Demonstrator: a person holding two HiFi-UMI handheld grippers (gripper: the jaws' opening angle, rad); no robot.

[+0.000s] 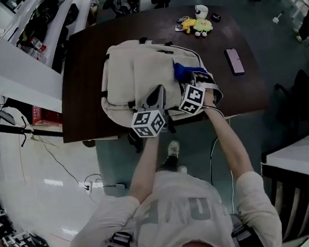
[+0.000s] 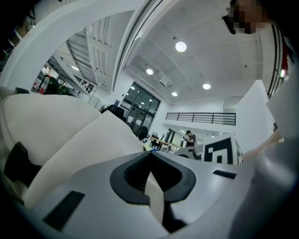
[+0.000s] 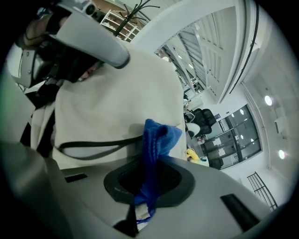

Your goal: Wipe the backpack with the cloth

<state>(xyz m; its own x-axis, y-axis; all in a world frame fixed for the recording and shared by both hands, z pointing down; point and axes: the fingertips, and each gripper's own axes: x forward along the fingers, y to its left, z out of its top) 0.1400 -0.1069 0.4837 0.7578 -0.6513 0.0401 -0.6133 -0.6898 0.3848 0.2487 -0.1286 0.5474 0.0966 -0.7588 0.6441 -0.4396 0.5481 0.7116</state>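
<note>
Two tools are at work on the near edge of the cream backpack [image 1: 140, 73], which lies flat in the middle of the dark counter [image 1: 86, 72]. The step in hand looks like the wipe itself, or the very start of a stroke. The blue cloth [image 1: 181, 70] is at the bag's right side, on or just over the fabric (I cannot tell whether it presses yet).

Next, I judge, the right hand needs to press the cloth flat on the fabric and drag it across the panel. The left should hold firm so the soft bag does not bunch or slide.

The right tool [image 1: 188, 81] is clamped on the cloth, its jaws drawn close together with the blue bunch sticking out ahead of them. The left tool [image 1: 159, 90] is closed almost fully, with only a thin pale strip nipped between its jaws. By its colour that strip is a fold or strap of the bag, so this tool seems to be pinning the bag down.

A phone [image 1: 235, 60] and a yellow toy [image 1: 200, 25] lie well apart from all this, at the far side.
</note>
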